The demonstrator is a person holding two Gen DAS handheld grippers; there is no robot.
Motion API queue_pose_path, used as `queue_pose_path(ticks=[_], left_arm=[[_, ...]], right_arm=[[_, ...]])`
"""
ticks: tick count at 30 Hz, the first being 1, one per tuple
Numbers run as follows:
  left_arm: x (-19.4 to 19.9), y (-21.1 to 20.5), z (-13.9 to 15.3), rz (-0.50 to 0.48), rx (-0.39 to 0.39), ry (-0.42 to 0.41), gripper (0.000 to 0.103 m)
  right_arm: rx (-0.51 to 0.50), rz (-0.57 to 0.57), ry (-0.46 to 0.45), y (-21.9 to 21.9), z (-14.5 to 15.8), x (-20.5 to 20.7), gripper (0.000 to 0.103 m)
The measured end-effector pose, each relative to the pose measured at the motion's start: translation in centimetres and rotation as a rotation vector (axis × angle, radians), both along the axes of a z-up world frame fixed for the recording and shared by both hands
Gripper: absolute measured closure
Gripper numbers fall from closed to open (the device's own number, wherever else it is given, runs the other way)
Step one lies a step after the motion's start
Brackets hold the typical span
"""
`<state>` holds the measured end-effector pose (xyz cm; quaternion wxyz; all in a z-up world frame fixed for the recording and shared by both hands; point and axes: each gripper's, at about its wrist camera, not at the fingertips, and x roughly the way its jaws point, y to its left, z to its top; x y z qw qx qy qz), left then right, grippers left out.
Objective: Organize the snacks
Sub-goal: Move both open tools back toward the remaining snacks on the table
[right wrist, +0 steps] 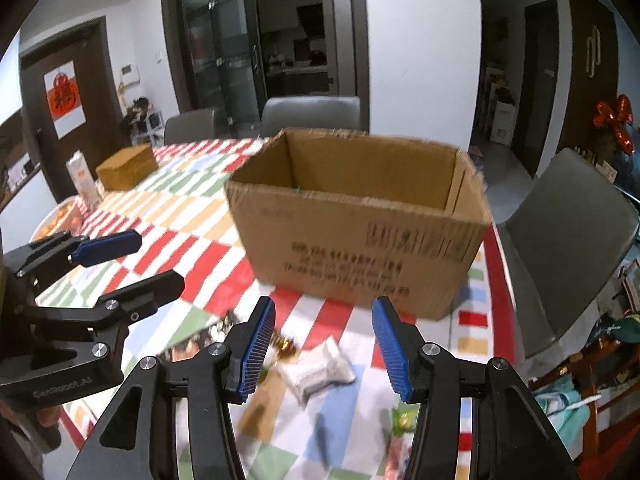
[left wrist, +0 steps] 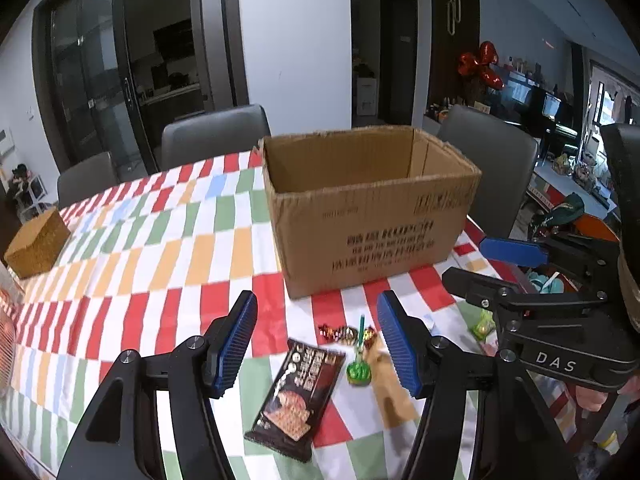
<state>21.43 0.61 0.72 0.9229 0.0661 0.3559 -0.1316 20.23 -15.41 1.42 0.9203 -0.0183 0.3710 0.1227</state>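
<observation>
The left tongs (left wrist: 318,340) were partly open and held nothing. They hung over a dark cracker packet (left wrist: 298,396) and a green candy (left wrist: 359,373), most likely to pick one up. The right tongs (right wrist: 324,344) were also partly open and held nothing, and a silver-white snack bag (right wrist: 320,368) lay below them on the surface (left wrist: 168,240). A few shiny wrapped sweets (left wrist: 340,333) and a small green packet (right wrist: 404,420) lay near too. All the snacks sat in a little pile just in front of the big cardboard box (left wrist: 368,200). The box was open at the top, so it was probably where the snacks should go. I could not see what was at the bottom of the box. The surface had a cloth with red, green, orange and blue checks. A small brown box (left wrist: 38,244) sat far off at one side. Grey chairs (left wrist: 216,136) stood behind, with dark glass doors (left wrist: 100,72) and a white wall (left wrist: 292,32).
</observation>
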Motion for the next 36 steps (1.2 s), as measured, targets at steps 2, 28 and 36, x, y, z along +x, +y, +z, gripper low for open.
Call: queue_pose_path(ticks=[2, 28, 36], left_arm=[[-0.4, 0.2, -0.7, -0.005, -0.005, 0.014, 0.042], [-0.1, -0.8, -8.9, -0.089, -0.042, 0.177, 0.054], [1.3, -1.3, -9.9, -0.083, -0.059, 0.201, 0.059]], right_arm=[[-0.006, 0.003, 0.025, 0.2, -0.7, -0.1, 0.051], [-0.020, 0.014, 0.220, 1.2, -8.4, 2.4, 0.051], [0.007, 0.007, 0.289, 0.9, -10.0, 4.2, 0.047]])
